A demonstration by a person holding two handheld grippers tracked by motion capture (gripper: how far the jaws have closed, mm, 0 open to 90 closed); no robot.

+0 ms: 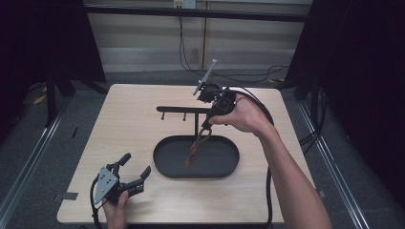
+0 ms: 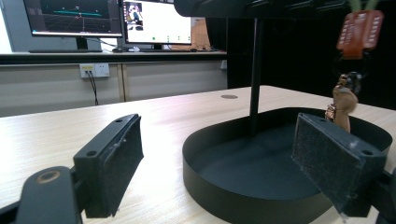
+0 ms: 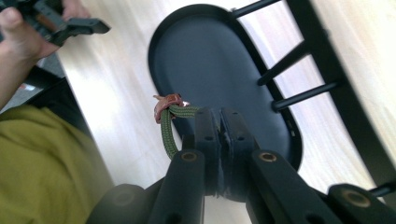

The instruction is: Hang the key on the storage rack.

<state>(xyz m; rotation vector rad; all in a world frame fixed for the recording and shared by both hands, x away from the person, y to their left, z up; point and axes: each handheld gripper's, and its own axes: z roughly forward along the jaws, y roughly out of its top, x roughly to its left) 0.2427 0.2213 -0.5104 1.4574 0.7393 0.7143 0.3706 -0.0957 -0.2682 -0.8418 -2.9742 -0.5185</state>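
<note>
Keys (image 1: 192,155) on a green cord loop (image 3: 167,130) hung over the black tray (image 1: 165,167), pinched by the closed right tool (image 1: 206,130); left tool (image 1: 134,172) rested open on the desk (image 1: 124,124).

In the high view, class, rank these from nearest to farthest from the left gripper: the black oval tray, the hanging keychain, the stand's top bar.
From the left gripper, at the table's near left:
1. Black oval tray, just right of it.
2. Keychain, hanging over the tray's middle.
3. Stand's top bar, behind the tray.
</note>
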